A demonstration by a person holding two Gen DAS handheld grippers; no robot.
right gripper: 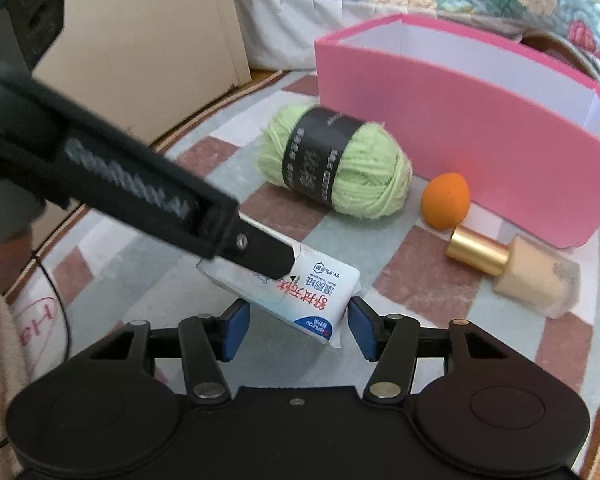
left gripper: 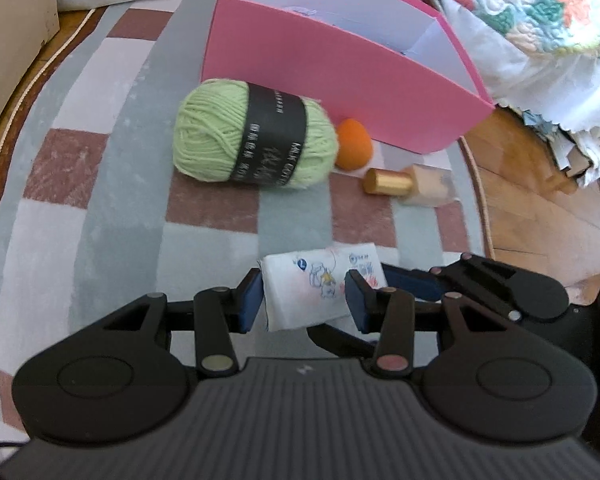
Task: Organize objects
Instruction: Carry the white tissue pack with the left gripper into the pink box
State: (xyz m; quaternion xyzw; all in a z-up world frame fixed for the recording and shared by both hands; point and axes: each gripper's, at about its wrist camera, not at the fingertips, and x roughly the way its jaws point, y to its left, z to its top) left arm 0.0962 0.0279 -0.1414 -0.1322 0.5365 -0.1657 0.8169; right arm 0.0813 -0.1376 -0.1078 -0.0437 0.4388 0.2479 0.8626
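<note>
Two hand-held grippers work here, and both meet on one small white plastic-wrapped tissue pack (right gripper: 300, 292) printed with blue cartoon drawings and red and blue lettering. The left hand-held gripper (left gripper: 305, 300) is clamped on the pack, its blue pads pressing opposite sides, and the pack appears held off the checked grey, white and brown rug (left gripper: 112, 200). From the right wrist view, the right hand-held gripper (right gripper: 298, 330) has the pack's near end between its blue pads; its left pad touches the wrapper, while a narrow gap shows at its right pad, so its jaws stand apart around the pack. Farther on, four things lie on the rug. One is a light green yarn ball (left gripper: 256, 136) with a black paper band; touching its right end is one orange egg-shaped makeup sponge (left gripper: 354, 144). Just beside the sponge lies one beige foundation bottle with a gold cap (left gripper: 412, 184), on its side. Behind these three stands one open pink cardboard box with white inner walls (left gripper: 340, 80), with the yarn and sponge close against its front wall.
</note>
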